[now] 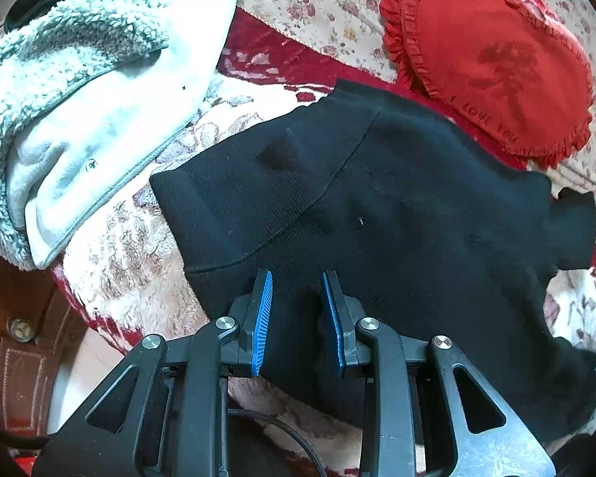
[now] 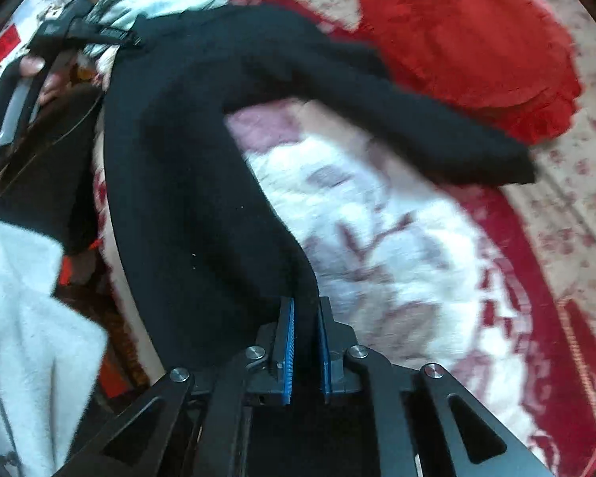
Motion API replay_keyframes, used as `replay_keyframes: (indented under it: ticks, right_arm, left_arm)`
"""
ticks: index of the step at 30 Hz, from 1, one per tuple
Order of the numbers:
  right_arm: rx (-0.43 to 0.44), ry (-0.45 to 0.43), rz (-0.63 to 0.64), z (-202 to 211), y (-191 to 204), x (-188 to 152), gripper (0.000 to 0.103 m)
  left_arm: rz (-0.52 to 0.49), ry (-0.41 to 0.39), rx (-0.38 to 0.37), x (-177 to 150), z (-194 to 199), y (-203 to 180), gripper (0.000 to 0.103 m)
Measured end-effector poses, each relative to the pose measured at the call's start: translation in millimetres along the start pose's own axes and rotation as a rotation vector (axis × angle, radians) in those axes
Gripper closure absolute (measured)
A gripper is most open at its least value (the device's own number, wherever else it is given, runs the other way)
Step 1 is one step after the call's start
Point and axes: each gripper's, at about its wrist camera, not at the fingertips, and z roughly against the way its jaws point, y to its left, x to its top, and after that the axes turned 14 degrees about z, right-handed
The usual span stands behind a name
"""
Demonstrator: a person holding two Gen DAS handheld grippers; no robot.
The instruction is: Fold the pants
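Bedspread (image 1: pixel 147 262) in cream plush with dark red flowers and border, spread under everything and carrying all the rest; beyond its far edge a pale sheet (image 1: pixel 318 4) with small rose print. Black pants (image 1: pixel 397 206) laid across the middle of the bedspread, ribbed knit, waistband toward the far edge, one part lifted and curving up from the near edge in the right wrist view, picture blurred there. Grey-white fleece jacket (image 1: pixel 79 91) heaped at the far left corner, just beside the pants but apart from them. Red heart-shaped cushion (image 1: pixel 492 55) with a frilled rim at the far right corner, lettering along its lower edge, its frill touching the pants. Left gripper (image 1: pixel 297 306) at the near edge, blue pads narrowly apart and pinching a fold of the pants. Right gripper (image 2: pixel 306 330) pointing steeply down, blue pads pressed tight on a thin fold of the pants
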Motion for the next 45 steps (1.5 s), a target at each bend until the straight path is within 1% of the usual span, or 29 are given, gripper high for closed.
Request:
replay_keyframes:
  ticks: [3, 4, 6, 7, 8, 9, 12, 13, 14, 16, 18, 20, 23, 25, 28, 30, 31, 33, 36, 42, 45]
  right_arm:
    - [-0.031, -0.012, -0.080, 6.9, -18.0, -3.9, 0.094]
    - [-0.040, 0.003, -0.100, 2.3, -21.0, -5.0, 0.097]
    - [-0.116, 0.086, -0.146, -17.3, -33.8, -15.9, 0.098]
    - [-0.117, 0.102, -0.181, -22.4, -41.1, -22.0, 0.098]
    - [-0.092, 0.085, -0.235, -23.0, -48.7, -29.5, 0.098]
    - [-0.075, 0.037, -0.277, -16.0, -53.0, -33.9, 0.098]
    - [-0.088, -0.082, -0.323, 14.0, -56.0, -32.0, 0.096]
    - [-0.078, -0.117, -0.325, 20.6, -54.9, -27.8, 0.093]
    - [-0.055, -0.157, -0.330, 25.7, -52.8, -22.7, 0.084]
    - [-0.005, -0.215, -0.365, 25.9, -47.7, -6.5, 0.071]
    - [0.072, -0.283, -0.395, 21.3, -41.1, 9.2, 0.071]
    - [0.105, -0.332, -0.402, 15.5, -29.7, 23.5, 0.069]
    - [0.139, -0.378, -0.431, 2.7, -27.3, 50.5, 0.067]
    - [0.143, -0.390, -0.453, -2.7, -27.1, 73.2, 0.066]
    - [0.148, -0.421, -0.430, 0.5, -35.1, 105.5, 0.065]
    - [0.123, -0.422, -0.400, 1.1, -46.0, 127.4, 0.063]
    - [0.126, -0.420, -0.385, -0.2, -51.8, 138.3, 0.061]
    - [0.145, -0.405, -0.362, -10.0, -66.3, 159.2, 0.060]
    - [0.130, -0.371, -0.330, -32.5, -85.2, 193.4, 0.060]
    - [0.156, -0.318, -0.336, -73.7, -112.9, 227.8, 0.059]
    - [0.162, -0.304, -0.322, -87.3, -115.3, 241.0, 0.059]
  left_arm:
    - [-0.009, 0.000, 0.000, -4.1, 0.7, -0.7, 0.078]
    - [-0.016, -0.002, 0.009, -5.9, -0.1, -1.6, 0.078]
    - [-0.029, -0.002, 0.020, -8.7, -2.5, -2.4, 0.078]
    - [-0.031, -0.003, 0.019, -8.9, -2.3, -2.1, 0.078]
    - [-0.030, -0.002, 0.015, -8.2, -1.2, -1.6, 0.078]
    - [-0.022, -0.004, 0.004, -6.3, 1.5, 0.6, 0.078]
    - [0.023, -0.021, -0.028, 1.8, 9.6, 9.7, 0.078]
    - [0.042, -0.028, -0.040, 5.0, 12.6, 13.9, 0.078]
    - [0.061, -0.035, -0.050, 8.7, 15.0, 18.5, 0.078]
    - [0.091, -0.040, -0.060, 13.6, 17.2, 26.7, 0.078]
    - [0.122, -0.038, -0.067, 17.4, 18.1, 36.8, 0.075]
    - [0.159, -0.025, -0.084, 21.1, 17.6, 48.0, 0.058]
    - [0.250, -0.008, -0.151, 27.4, 17.4, 66.7, 0.056]
    - [0.264, 0.000, -0.151, 30.9, 15.3, 70.9, 0.056]
    - [0.237, -0.002, -0.139, 37.6, 12.9, 71.5, 0.056]
    - [0.223, -0.003, -0.141, 41.9, 11.5, 69.9, 0.056]
    - [0.218, -0.004, -0.144, 43.3, 11.0, 69.6, 0.056]
    - [0.206, -0.007, -0.146, 48.2, 9.5, 65.3, 0.056]
    - [0.180, 0.001, -0.129, 57.7, 2.2, 56.8, 0.056]
    - [0.119, -0.005, -0.114, 78.2, -11.9, 32.4, 0.056]
    - [0.070, -0.021, -0.082, 84.4, -17.7, 15.4, 0.056]
